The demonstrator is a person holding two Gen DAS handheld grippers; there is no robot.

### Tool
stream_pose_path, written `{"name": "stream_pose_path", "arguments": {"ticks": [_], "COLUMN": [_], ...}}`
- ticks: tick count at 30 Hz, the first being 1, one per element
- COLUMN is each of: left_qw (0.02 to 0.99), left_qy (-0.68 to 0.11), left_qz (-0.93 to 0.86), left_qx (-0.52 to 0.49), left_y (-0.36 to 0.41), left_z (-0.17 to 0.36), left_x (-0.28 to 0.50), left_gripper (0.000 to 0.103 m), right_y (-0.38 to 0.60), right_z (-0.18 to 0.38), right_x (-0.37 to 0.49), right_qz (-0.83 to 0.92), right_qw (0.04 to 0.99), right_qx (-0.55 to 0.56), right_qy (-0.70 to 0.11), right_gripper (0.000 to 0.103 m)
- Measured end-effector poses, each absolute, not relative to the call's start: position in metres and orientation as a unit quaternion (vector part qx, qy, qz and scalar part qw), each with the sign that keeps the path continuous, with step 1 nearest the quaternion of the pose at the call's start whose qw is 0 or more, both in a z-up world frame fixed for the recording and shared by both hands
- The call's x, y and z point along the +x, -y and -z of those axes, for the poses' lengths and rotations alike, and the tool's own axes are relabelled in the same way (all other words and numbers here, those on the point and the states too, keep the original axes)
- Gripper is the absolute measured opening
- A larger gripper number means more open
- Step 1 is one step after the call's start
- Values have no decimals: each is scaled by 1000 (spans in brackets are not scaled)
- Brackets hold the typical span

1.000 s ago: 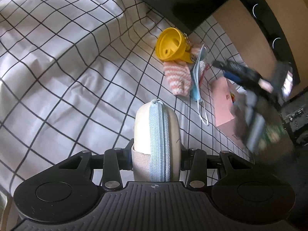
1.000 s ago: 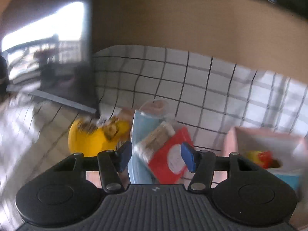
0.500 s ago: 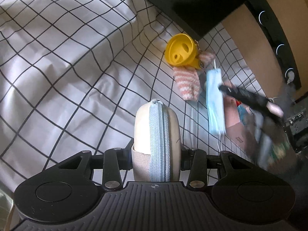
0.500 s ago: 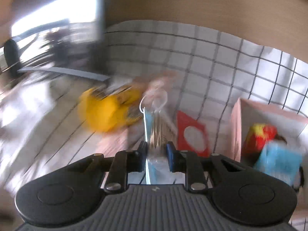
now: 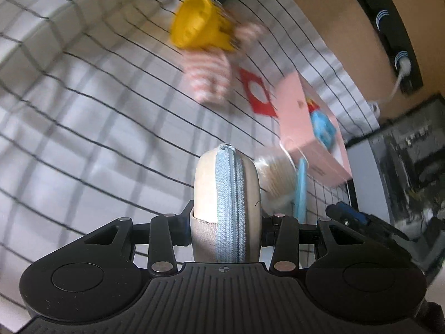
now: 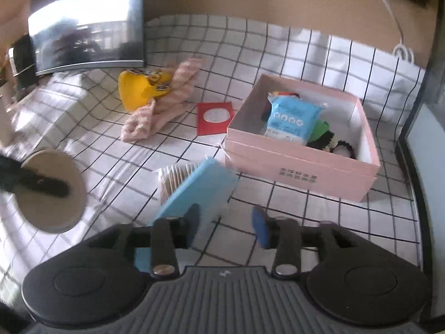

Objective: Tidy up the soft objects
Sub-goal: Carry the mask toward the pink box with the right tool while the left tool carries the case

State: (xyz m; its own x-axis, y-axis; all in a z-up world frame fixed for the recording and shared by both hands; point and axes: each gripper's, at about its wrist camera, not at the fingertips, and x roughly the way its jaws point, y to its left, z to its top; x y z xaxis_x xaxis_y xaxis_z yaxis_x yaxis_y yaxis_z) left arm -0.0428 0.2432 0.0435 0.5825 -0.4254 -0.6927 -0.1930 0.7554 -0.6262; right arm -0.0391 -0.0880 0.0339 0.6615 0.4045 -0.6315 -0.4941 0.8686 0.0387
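My left gripper (image 5: 226, 222) is shut on a beige round zip pouch (image 5: 226, 192) with a light blue zipper; the pouch also shows at the left of the right wrist view (image 6: 51, 192). My right gripper (image 6: 226, 224) is open and empty. A blue face mask (image 6: 198, 192) and a pack of cotton swabs (image 6: 172, 179) lie on the checked cloth just ahead of its left finger. A pink box (image 6: 303, 164) holding a blue packet (image 6: 292, 118) and other items stands to the right. Pink striped socks (image 6: 164, 103) and a yellow plush (image 6: 139, 89) lie further back.
A red card (image 6: 214, 118) lies left of the box. A dark monitor (image 6: 86, 27) stands at the back left, a wooden wall behind. A dark case edges the cloth at the right (image 6: 422, 139). A white cable (image 6: 400, 50) hangs at the back right.
My right gripper opened and let go of the mask and swab pack, which now lie on the cloth near the box. My left gripper swung toward the box, still holding the pouch.
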Motion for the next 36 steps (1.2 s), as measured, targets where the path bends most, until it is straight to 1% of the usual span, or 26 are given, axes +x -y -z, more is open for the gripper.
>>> {"name": "stream_pose_path", "arguments": {"ticks": [1, 3, 5, 8, 13, 17, 19, 20, 21, 22, 23, 24, 26, 30, 33, 36], "left_qw": [821, 819, 818, 822, 822, 823, 823, 823, 822, 821, 820, 819, 817, 815, 813, 812], "left_qy": [-453, -458, -465, -464, -468, -472, -474, -475, -477, -479, -481, -483, -487, -497, -503, -502], "left_qz": [76, 84, 87, 91, 73, 76, 78, 80, 81, 81, 82, 84, 92, 120, 159, 200], "left_qx": [-339, -335, -329, -318, -316, -307, -304, -302, -300, -300, -299, -298, -294, -271, -248, -219], "left_y": [-237, -225, -218, -212, -212, -210, -210, -211, -211, -210, -210, -209, -205, -190, -172, -153], "left_z": [-44, -44, -45, -49, -49, -51, -51, -51, -51, -50, -49, -48, -46, -49, -57, -75], "left_x": [-40, -37, -37, -40, -43, -49, -52, -53, -55, -55, -55, -55, -54, -47, -36, -18], "left_gripper": [45, 45, 45, 45, 45, 45, 45, 45, 45, 45, 45, 45, 45, 45, 45, 45], "right_y": [88, 86, 75, 61, 24, 10, 14, 19, 22, 26, 30, 35, 47, 79, 108, 132], "right_z": [-35, -34, -34, -34, -21, -1, 5, 5, 5, 4, 2, 0, -7, -33, -55, -70], "right_x": [-44, -57, -60, -63, -52, -32, -23, -20, -19, -18, -17, -18, -23, -43, -61, -74], "right_qz": [-253, -257, -253, -263, -233, -203, -204, -209, -212, -219, -228, -234, -246, -254, -230, -195], "right_qw": [911, 919, 924, 921, 922, 916, 911, 909, 906, 901, 895, 891, 888, 890, 911, 931], "right_qx": [-71, -79, -71, -47, -78, -96, -80, -64, -53, -45, -41, -33, -19, 6, 4, -8], "right_qy": [-319, -289, -279, -284, -299, -332, -349, -355, -362, -371, -381, -387, -389, -378, -343, -309], "right_gripper": [60, 61, 64, 64, 64, 64, 64, 61, 55, 34, 20, 18, 9, 8, 8, 8]}}
